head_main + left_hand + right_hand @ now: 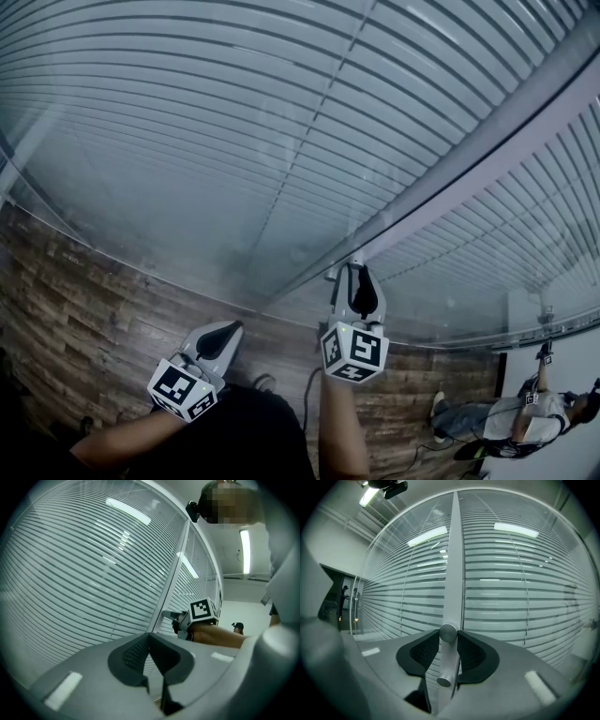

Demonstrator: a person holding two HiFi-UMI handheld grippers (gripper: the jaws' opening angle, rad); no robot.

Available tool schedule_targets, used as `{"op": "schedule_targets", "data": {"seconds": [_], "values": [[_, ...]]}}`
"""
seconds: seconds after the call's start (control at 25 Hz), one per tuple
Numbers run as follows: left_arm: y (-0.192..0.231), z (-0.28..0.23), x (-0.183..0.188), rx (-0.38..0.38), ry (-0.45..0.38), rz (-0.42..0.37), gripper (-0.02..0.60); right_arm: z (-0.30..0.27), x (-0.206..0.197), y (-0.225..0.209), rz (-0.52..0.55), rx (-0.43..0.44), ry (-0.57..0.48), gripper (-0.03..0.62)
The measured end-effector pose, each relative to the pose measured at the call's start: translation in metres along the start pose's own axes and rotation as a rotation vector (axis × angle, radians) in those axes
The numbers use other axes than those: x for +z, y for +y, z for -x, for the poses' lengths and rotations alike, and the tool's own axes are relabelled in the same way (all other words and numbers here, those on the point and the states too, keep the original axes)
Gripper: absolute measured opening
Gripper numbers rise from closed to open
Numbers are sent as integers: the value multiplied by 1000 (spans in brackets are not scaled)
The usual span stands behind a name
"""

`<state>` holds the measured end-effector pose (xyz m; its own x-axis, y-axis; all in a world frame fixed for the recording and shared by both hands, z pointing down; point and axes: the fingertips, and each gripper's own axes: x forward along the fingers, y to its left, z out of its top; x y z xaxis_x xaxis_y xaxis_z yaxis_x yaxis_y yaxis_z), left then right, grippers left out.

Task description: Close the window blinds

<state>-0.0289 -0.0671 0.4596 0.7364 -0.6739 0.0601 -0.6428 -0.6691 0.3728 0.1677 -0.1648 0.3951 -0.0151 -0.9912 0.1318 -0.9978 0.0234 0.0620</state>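
Note:
Horizontal slat blinds [234, 141] hang behind glass panes, with dark gaps showing between the slats [511, 588]. A grey upright frame post [452, 573] divides two panes. A round metal knob [448, 632] sits on that post, and a second knob [444, 681] sits lower down. My right gripper [448, 634] points at the post, its pads [466, 651] pressed on either side of the upper knob. In the head view the right gripper [356, 269] touches the post [487, 150]. My left gripper [225, 330] hangs back to the left, shut and empty, its tips together [150, 635].
A wood-pattern floor [94, 300] runs below the glass wall. A cable [309, 394] lies on it near my feet. A person [534, 412] is at the lower right beside a white wall. The left gripper view shows my right gripper's marker cube [202, 609] by the post [168, 583].

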Motion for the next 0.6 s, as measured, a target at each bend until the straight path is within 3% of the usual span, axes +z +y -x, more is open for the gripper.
{"op": "schedule_targets", "data": {"seconds": [0.36,0.6], "values": [[0,7,-3,-17,-14,-28,0,3,-7,13,344,-55,24,124],[-6,-5,-5,-35,-7,-32,0,-2,-11,6,604,-79,95,124]]}}
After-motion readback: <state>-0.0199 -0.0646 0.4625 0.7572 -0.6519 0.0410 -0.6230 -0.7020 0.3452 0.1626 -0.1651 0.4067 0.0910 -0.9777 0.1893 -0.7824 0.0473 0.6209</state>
